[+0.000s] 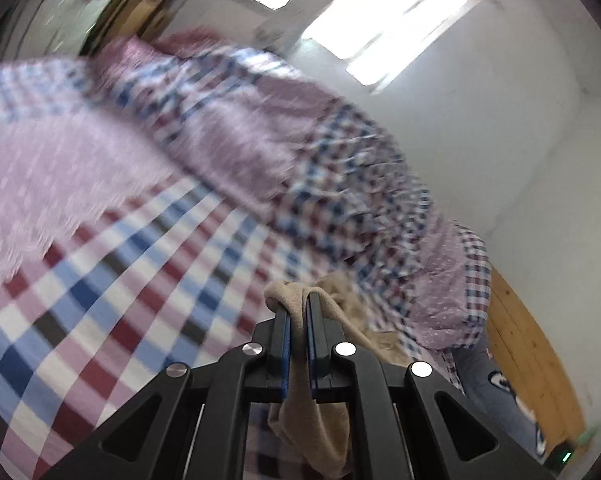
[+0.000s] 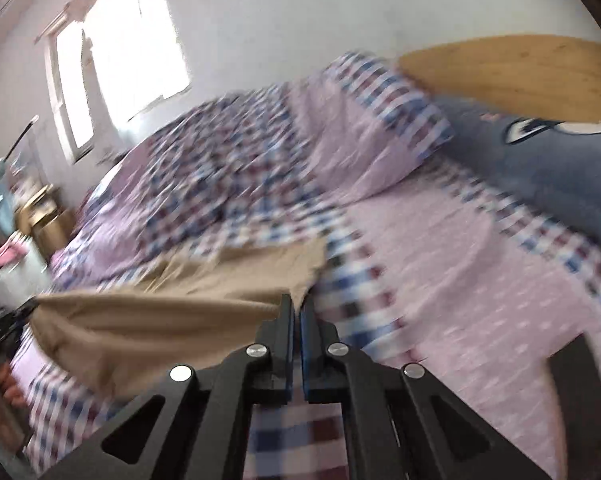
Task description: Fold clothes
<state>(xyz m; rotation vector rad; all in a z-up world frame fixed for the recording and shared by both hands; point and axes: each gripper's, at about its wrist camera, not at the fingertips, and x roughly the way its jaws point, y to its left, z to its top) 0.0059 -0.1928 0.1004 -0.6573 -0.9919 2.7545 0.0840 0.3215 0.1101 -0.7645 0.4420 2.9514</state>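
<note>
Both claws, left claw (image 1: 297,304) and right claw (image 2: 297,304), are clamped on a tan garment (image 2: 172,312) stretched above the checked bed (image 2: 460,280); judged barely started, no fold visible.

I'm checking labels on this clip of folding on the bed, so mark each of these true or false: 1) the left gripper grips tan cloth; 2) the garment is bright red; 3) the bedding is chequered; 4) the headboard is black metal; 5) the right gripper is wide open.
1) The left gripper grips tan cloth. True: the tan garment is pinched between its fingers and hangs below them.
2) The garment is bright red. False: it is tan.
3) The bedding is chequered. True, in blue, red and white, with pink dotted parts.
4) The headboard is black metal. False: it is light wood.
5) The right gripper is wide open. False: it is shut on the garment's edge.
</note>
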